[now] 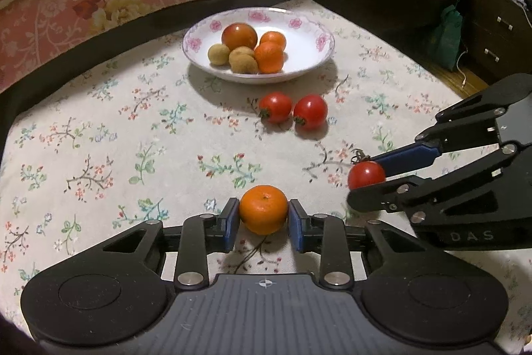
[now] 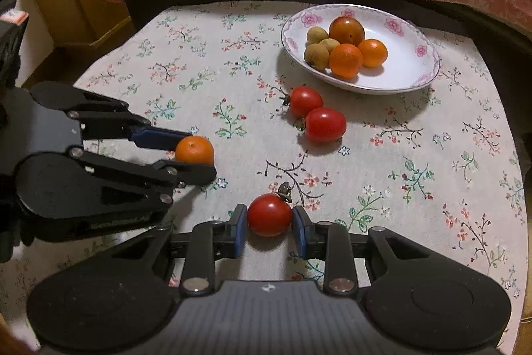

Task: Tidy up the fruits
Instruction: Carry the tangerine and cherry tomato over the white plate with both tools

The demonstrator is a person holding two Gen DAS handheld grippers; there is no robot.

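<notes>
In the right claw (image 2: 269,220), tomato (image 2: 269,215) stem points away.

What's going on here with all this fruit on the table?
A person is sorting fruit with two handheld grippers. The left gripper is shut on a small orange, and the right gripper is shut on a cherry tomato, both low over the floral tablecloth. The flowered plate already holds five fruits. Two more tomatoes lie loose just in front of it.
</notes>
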